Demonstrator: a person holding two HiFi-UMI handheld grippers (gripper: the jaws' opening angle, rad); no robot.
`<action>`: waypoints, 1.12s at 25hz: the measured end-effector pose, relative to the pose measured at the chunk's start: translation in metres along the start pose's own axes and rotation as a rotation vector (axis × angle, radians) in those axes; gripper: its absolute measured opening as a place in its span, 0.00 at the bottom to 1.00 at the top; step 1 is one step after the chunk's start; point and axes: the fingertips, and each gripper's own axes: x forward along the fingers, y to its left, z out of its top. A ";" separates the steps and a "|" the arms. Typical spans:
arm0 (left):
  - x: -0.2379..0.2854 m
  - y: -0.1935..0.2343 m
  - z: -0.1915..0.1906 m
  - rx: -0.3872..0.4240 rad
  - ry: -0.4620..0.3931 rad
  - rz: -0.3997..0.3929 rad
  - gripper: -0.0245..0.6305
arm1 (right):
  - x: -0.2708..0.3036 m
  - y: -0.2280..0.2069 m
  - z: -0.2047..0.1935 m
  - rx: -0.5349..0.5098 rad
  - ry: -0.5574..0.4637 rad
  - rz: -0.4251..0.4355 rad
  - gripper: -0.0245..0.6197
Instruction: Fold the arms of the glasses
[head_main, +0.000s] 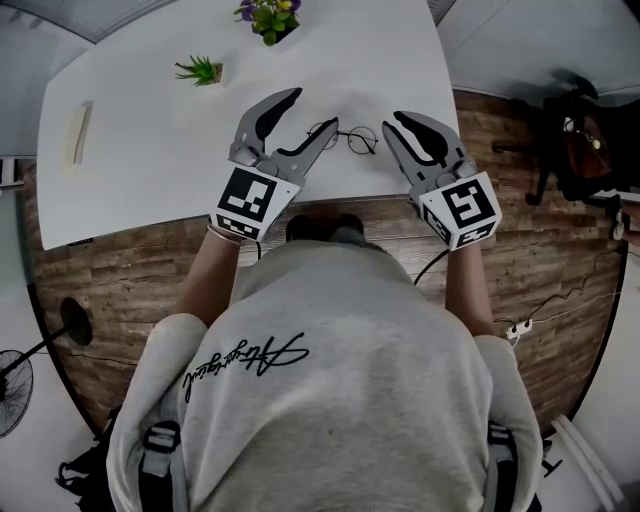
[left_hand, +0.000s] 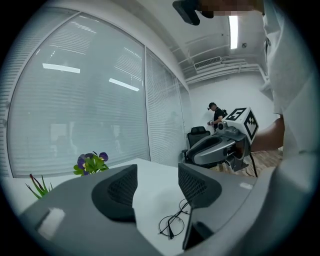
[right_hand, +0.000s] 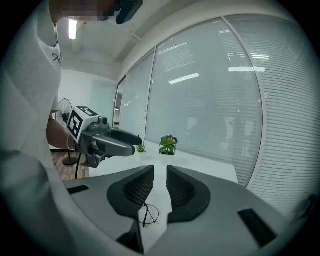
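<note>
A: Glasses (head_main: 343, 137) lie on the worktop (head_main: 150, 150) between the left gripper (head_main: 315, 108), wide open and empty, and the right gripper (head_main: 392, 122), a slit apart and empty.
B: Advice: steady the frame, then nudge each arm inward near its hinge.

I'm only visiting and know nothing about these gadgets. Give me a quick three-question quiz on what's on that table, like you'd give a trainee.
1. True or false: the left gripper grips the glasses.
2. Where do the glasses lie? A) on the wooden floor B) on the white table, between the left gripper and the right gripper C) in a plant pot
3. How many potted plants stand on the table?
Key: 1 false, its jaws stand wide apart with nothing in them; 2 B; 3 two, a spiky green plant and a purple-flowered plant.
</note>
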 end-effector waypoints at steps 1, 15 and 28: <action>-0.001 0.000 0.004 0.000 -0.010 0.002 0.41 | -0.002 -0.001 0.007 0.006 -0.019 -0.008 0.16; -0.033 0.009 0.068 -0.039 -0.133 0.026 0.41 | -0.036 -0.004 0.078 0.052 -0.202 -0.085 0.30; -0.037 0.025 0.096 -0.065 -0.196 0.032 0.41 | -0.046 -0.022 0.112 0.074 -0.294 -0.182 0.33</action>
